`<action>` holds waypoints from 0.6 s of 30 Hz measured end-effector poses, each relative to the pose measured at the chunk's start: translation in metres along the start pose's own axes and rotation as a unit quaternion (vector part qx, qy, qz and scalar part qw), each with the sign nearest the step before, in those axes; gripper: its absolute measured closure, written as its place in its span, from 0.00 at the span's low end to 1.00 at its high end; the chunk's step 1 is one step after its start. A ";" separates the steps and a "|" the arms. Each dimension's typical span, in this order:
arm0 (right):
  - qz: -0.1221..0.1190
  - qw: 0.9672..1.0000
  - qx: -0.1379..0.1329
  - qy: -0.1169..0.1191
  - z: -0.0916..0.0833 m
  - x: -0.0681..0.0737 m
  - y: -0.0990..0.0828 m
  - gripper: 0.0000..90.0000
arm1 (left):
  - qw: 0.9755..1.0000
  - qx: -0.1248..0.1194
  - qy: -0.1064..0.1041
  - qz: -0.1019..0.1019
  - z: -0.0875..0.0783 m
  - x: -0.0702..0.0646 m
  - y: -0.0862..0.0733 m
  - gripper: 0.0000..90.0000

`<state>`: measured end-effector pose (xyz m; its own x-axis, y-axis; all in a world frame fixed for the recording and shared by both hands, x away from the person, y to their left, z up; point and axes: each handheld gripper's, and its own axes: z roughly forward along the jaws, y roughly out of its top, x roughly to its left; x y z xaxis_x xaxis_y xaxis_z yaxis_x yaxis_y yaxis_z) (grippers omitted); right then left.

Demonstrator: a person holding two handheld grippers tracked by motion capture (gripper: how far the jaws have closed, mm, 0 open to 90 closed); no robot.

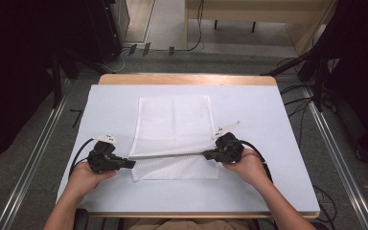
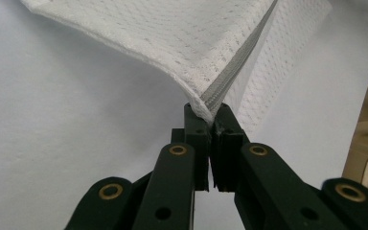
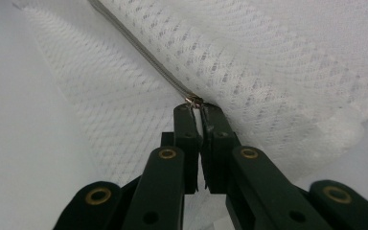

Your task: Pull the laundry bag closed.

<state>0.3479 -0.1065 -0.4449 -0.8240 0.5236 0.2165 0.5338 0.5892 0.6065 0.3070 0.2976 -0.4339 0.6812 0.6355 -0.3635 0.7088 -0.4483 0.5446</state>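
A white mesh bag [image 1: 174, 125] lies on the pale blue table cover, its near edge lifted along a grey zipper [image 1: 170, 155]. My left gripper [image 1: 132, 164] is shut on the zipper's left end; the left gripper view has the mesh bag [image 2: 172, 38] and the zipper [image 2: 235, 72] pinched between the black jaws of the left gripper [image 2: 210, 114]. My right gripper [image 1: 207, 154] is shut on the zipper's right end. In the right gripper view the right gripper [image 3: 196, 108] holds a small metal zipper pull [image 3: 194, 100] with the mesh bag [image 3: 249, 67] behind it.
The table cover [image 1: 268, 143] spreads over a wooden table whose far edge [image 1: 187, 79] shows. Metal rails [image 1: 33, 158] run along both sides on the floor. Dark equipment and cables [image 1: 306, 100] stand at the back corners.
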 end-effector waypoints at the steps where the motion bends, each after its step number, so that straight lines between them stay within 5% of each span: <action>1: 0.000 1.000 -0.002 0.001 0.000 0.000 -0.001 0.98 | 1.000 0.001 -0.001 0.000 0.000 0.000 0.000 0.98; 18: 0.003 1.000 0.003 -0.006 -0.008 -0.006 -0.011 0.98 | 1.000 0.003 0.001 -0.008 -0.002 0.002 -0.001 0.98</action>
<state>0.3453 -0.1215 -0.4468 -0.8184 0.5345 0.2111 0.5401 0.5900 0.6002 0.3070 0.3006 -0.4335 0.6690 0.6436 -0.3717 0.7212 -0.4411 0.5341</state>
